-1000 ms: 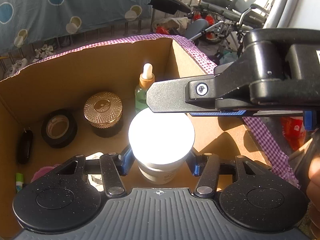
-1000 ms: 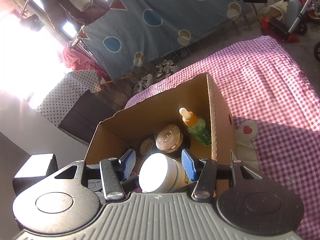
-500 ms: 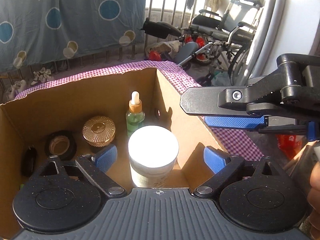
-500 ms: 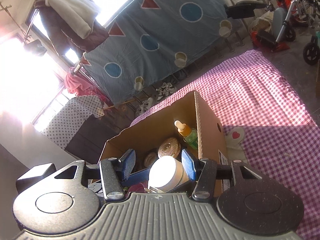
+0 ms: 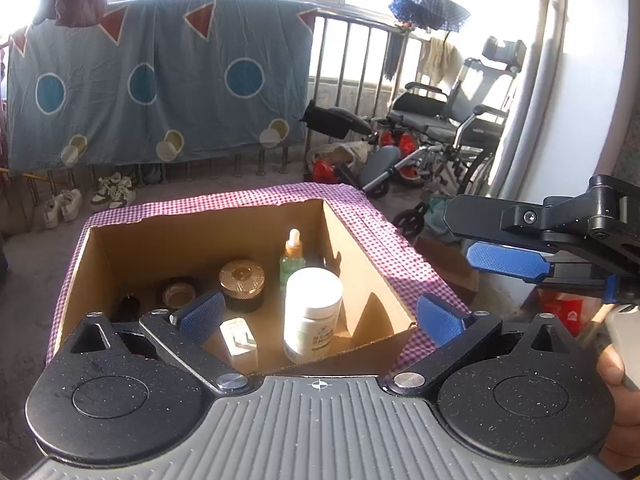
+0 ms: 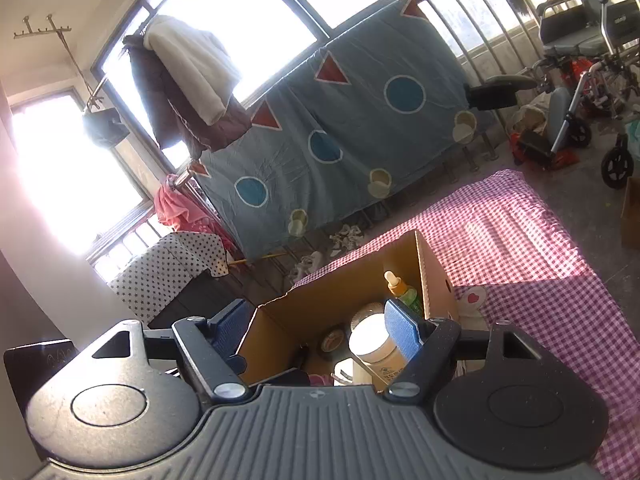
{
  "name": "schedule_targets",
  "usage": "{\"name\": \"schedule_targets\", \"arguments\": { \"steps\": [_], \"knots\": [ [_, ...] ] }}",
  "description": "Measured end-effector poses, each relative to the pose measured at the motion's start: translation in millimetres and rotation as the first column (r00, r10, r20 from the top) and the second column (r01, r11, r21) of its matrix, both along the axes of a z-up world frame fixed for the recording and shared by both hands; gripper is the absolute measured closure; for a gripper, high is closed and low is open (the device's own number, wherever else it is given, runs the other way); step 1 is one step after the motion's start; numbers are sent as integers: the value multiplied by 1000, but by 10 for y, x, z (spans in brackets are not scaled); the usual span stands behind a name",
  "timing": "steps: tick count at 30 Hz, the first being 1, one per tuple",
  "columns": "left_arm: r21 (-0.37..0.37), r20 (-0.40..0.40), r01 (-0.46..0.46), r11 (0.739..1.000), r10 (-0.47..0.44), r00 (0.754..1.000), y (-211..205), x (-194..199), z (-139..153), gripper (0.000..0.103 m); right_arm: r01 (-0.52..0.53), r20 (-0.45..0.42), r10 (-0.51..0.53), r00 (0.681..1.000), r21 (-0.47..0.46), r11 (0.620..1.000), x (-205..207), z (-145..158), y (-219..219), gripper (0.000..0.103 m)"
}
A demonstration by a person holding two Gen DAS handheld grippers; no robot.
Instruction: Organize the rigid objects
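A: How far along? Near side first.

B: Both sets of fingers have just been opening and hold nothing. The left gripper [image 5: 318, 314] stands wide above the cardboard box [image 5: 372, 256]; the right gripper [image 6: 318, 330] is beside it. The white jar [image 5: 312, 312] stands upright in the box, freed.

A: Behind it?

B: A dropper bottle [image 5: 293, 260], gold-lidded jar [image 5: 242, 280] and tape roll [image 5: 179, 292].

A: Room?

B: The box walls stand close; the checked cloth [image 6: 540, 260] beyond lies open.
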State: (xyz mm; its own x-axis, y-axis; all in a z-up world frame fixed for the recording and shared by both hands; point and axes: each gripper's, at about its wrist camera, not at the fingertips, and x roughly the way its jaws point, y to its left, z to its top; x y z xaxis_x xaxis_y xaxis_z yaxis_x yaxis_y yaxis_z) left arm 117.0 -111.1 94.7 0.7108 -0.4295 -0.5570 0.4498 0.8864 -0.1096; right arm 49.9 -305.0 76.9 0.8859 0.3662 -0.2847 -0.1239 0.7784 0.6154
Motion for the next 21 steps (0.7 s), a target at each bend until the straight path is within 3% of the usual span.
{"name": "schedule_targets", "arguments": {
  "steps": [2,6,10,18,21],
  "knots": [
    [12,5,-50,999,50,999,63,-48,22,0,-6,-6,6,1000,-5,1000,-40,-13,57,22],
    [42,19,-135,990,135,991,164,-101,42,0,-15,-26,14,1000,-23,1000,-65,-47,165,10],
    [80,46,-239,968,236,971,224,-162,19,0,-5,-32,2,999,-85,996,-98,-25,288,6],
    [31,-61,-214,976,215,975,407,-77,-147,0,41,-26,-50,998,-281,959,-186,98,563,0],
    [44,-60,-270,962,273,960,501,-68,-231,0,65,-38,-84,996,-356,932,-192,77,648,0]
  ]
}}
